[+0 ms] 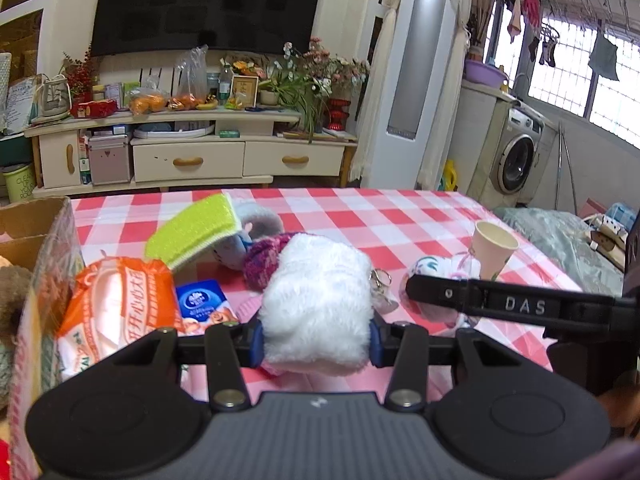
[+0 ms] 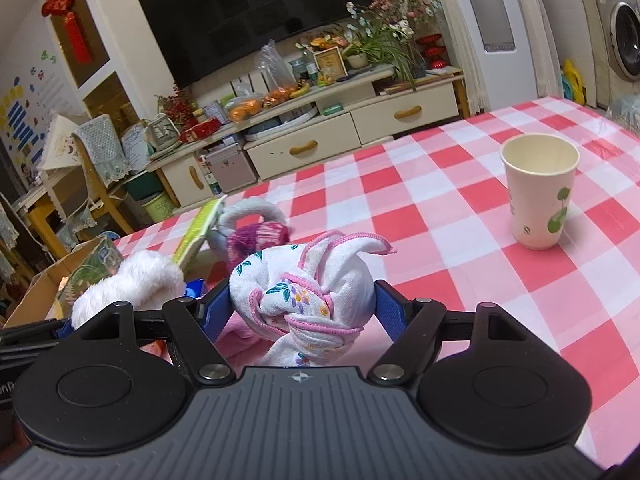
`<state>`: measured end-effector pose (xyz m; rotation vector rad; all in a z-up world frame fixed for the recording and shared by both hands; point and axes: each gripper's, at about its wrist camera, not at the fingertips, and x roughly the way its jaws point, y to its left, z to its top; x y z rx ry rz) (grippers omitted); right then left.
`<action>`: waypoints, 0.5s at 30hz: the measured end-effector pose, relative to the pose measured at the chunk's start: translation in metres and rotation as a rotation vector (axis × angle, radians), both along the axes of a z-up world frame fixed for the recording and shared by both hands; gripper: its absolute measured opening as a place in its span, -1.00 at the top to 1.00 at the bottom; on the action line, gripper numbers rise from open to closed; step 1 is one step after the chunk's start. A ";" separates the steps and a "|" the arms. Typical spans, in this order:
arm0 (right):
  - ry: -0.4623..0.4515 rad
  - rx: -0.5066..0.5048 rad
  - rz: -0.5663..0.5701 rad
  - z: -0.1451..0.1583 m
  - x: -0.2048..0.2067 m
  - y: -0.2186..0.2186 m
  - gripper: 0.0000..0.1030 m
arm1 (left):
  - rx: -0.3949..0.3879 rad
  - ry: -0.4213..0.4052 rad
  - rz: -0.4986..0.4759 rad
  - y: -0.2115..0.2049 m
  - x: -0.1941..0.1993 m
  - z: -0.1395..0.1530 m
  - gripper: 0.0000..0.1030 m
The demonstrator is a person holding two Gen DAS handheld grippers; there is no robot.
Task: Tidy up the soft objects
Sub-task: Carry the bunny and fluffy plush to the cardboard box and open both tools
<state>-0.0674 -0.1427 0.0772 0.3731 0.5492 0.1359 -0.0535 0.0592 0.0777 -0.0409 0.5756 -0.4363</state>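
Observation:
My left gripper is shut on a white fluffy plush and holds it over the checked table. My right gripper is shut on a knotted white floral cloth with pink trim. In the left wrist view the right gripper's black arm crosses in front of that cloth. In the right wrist view the white plush is at the left. A green sponge, a grey plush and a purple knit item lie behind.
A cardboard box stands at the left table edge. An orange tissue pack and a blue tissue pack lie beside it. A paper cup stands at the right. The red-checked tablecloth covers the table.

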 end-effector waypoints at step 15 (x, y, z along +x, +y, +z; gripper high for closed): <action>-0.036 -0.036 0.081 0.018 0.009 0.028 -0.80 | -0.070 -0.055 0.071 0.038 -0.006 0.022 0.12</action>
